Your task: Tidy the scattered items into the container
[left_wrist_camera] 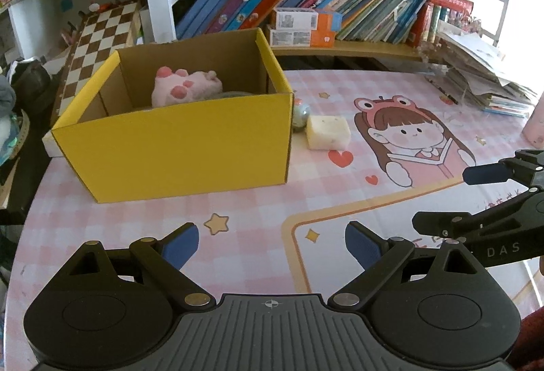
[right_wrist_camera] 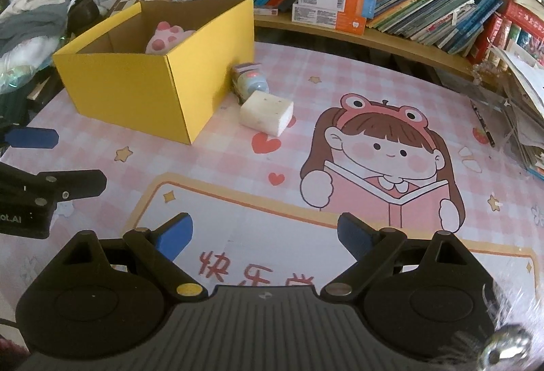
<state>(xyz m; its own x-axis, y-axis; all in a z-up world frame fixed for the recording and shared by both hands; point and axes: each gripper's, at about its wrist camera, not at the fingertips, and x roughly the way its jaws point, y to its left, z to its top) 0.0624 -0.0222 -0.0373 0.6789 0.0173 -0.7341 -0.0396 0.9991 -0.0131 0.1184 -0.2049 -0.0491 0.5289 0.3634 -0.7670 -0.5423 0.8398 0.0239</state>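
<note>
- The right gripper [right_wrist_camera: 263, 235] is seen with its jaws set wide apart and nothing between them, well short of the yellow box [right_wrist_camera: 153, 65], above the pink surface [right_wrist_camera: 306, 82].
- The left gripper [left_wrist_camera: 272, 247] is likewise spread and empty, in front of the box.
- The two grippers are close together; a clash could be caused if both are sent toward the same item.
- The cream block [right_wrist_camera: 267, 112] lies just right of the box; it could be pushed against the wall by a skewed approach.
- The round toy [right_wrist_camera: 248, 82], touching or nearly touching the box behind the block, could be rolled away if nudged.
- A pink paw plush [right_wrist_camera: 166, 38] is already held inside the box.
</note>
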